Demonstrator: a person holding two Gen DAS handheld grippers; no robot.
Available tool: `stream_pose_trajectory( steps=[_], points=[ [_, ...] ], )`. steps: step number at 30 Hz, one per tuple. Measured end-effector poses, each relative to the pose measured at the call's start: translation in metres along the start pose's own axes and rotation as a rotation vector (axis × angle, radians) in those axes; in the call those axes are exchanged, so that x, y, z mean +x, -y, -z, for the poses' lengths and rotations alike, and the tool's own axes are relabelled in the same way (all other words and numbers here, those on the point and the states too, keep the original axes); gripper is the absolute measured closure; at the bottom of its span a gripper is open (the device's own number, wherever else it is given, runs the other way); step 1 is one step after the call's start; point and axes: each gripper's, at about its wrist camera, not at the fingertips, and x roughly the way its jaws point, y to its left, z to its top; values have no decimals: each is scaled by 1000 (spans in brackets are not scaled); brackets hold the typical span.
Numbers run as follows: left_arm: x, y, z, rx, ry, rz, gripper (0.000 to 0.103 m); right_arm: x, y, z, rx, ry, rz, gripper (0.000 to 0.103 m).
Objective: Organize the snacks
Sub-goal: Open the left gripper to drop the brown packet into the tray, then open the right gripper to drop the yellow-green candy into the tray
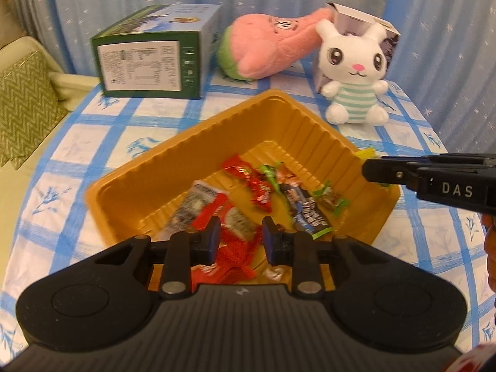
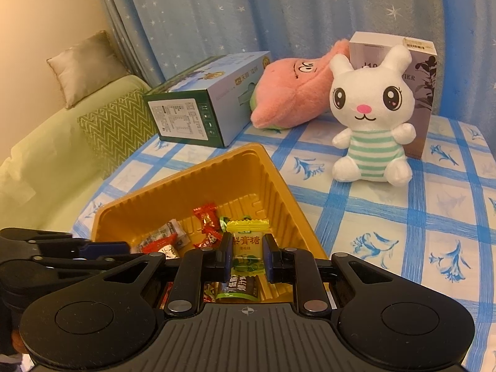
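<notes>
Now right claw [image 2: 248, 255] clamps yellow candy [image 2: 248, 241] over tray [image 2: 173, 186]; left claw [image 1: 238, 238] open w/ nothing held.

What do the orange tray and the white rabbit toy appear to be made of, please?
The orange tray looks like thin moulded plastic with a slight sheen: its walls are ribbed. The white rabbit toy looks like soft plush fabric, matt and fuzzy at its edges, probably stuffed.

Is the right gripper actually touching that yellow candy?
Touching. In the right wrist view, the right gripper has both fingers pressed against the sides of the yellow candy, above the orange tray.
</notes>
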Motion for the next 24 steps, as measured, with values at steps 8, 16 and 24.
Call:
stream_pose_trajectory(
  steps=[8, 16, 24],
  points=[
    [-15, -19, 6, -37, -8, -40, 76, 8, -9, -4, -22, -10, -26, 83],
    [-16, -25, 5, -51, -13, -72, 71, 31, -24, -1, -52, -57, -54, 83],
    [-15, -27, 3, -57, -10, -82, 68, 46, -35, -3, -73, -73, -72, 83]
  ],
)
